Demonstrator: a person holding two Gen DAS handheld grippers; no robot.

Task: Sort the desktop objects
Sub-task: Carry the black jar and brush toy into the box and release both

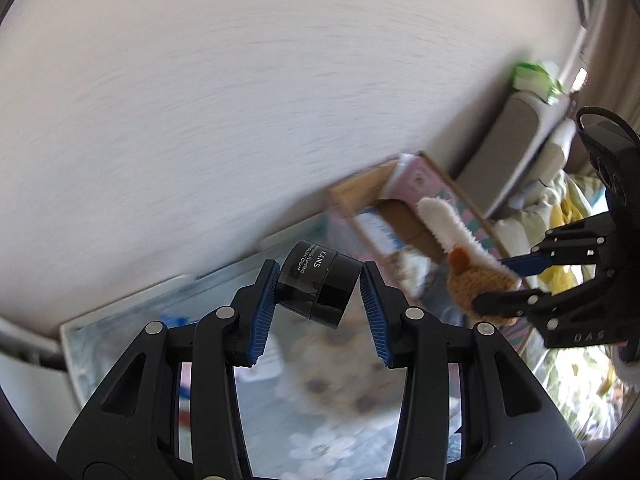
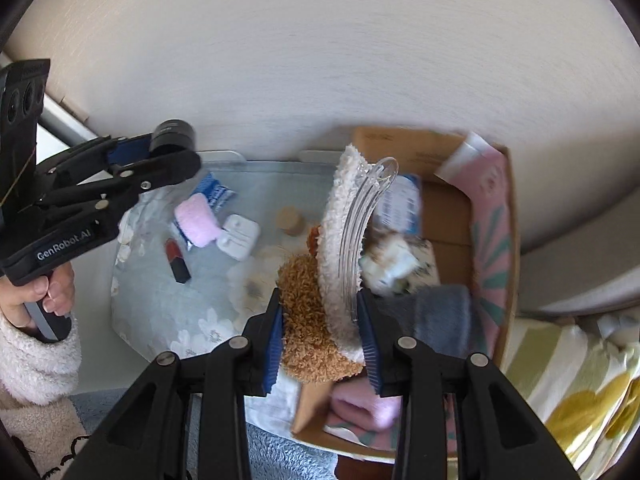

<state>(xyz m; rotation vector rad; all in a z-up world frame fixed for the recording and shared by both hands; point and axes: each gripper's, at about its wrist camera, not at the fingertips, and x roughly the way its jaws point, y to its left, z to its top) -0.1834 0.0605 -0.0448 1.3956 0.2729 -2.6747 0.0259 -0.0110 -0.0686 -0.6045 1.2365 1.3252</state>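
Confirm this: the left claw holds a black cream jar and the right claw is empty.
Wrong on the right claw: the right wrist view shows it shut on a furry headband with a brown plush piece. The left claw does hold the black cream jar.

Black cream jar (image 1: 320, 284) between left tool (image 1: 320, 308) pads; right tool (image 1: 502, 282) around plush hair clip (image 1: 476, 276).

My left wrist camera looks steeply down along the left tongs (image 1: 320, 280), close above a pale floral cloth (image 1: 280, 420), with the cardboard box (image 1: 400, 224) off to its right. My right wrist camera looks down along the right tongs (image 2: 320, 312), straddling cloth (image 2: 160, 300) and box (image 2: 448, 216). Both views share these, and each sees the other tongs.
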